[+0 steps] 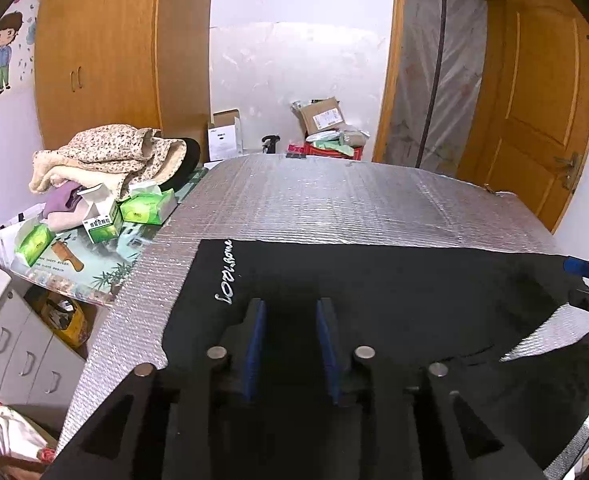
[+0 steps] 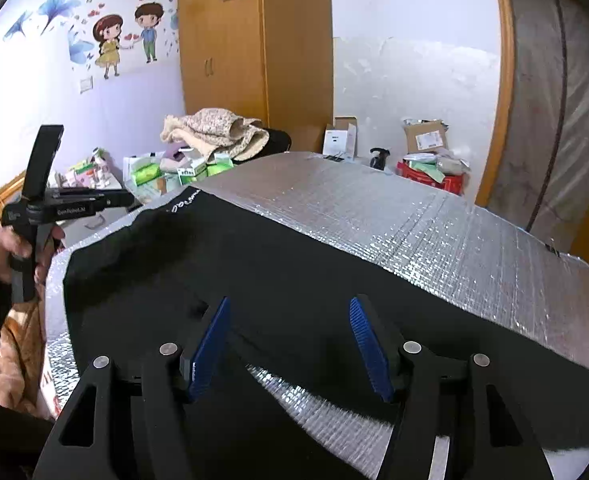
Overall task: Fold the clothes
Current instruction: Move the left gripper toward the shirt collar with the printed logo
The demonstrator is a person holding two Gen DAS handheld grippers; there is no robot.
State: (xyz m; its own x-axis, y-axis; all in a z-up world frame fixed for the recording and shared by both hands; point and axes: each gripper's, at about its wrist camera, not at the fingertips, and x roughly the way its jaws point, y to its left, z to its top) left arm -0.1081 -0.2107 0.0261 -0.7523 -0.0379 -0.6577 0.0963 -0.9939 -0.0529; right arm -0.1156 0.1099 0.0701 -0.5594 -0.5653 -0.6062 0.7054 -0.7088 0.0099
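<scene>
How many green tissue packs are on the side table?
3 in the left wrist view. One green tissue pack lies nearest, at the table's front edge; one sits behind it; one rests beside the pile of clothes. More may be hidden underneath.

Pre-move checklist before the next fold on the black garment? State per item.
1. Left gripper jaws open, nothing pinched: ok.
2. Right gripper jaws open, nothing pinched: ok.
3. Black garment lying flat on the silver mat: ok.
4. Garment's far edge straight: ok.
5. Near part folded evenly: cannot tell, grippers hide it.
6. Mat beyond the garment free of clutter: ok.
</scene>
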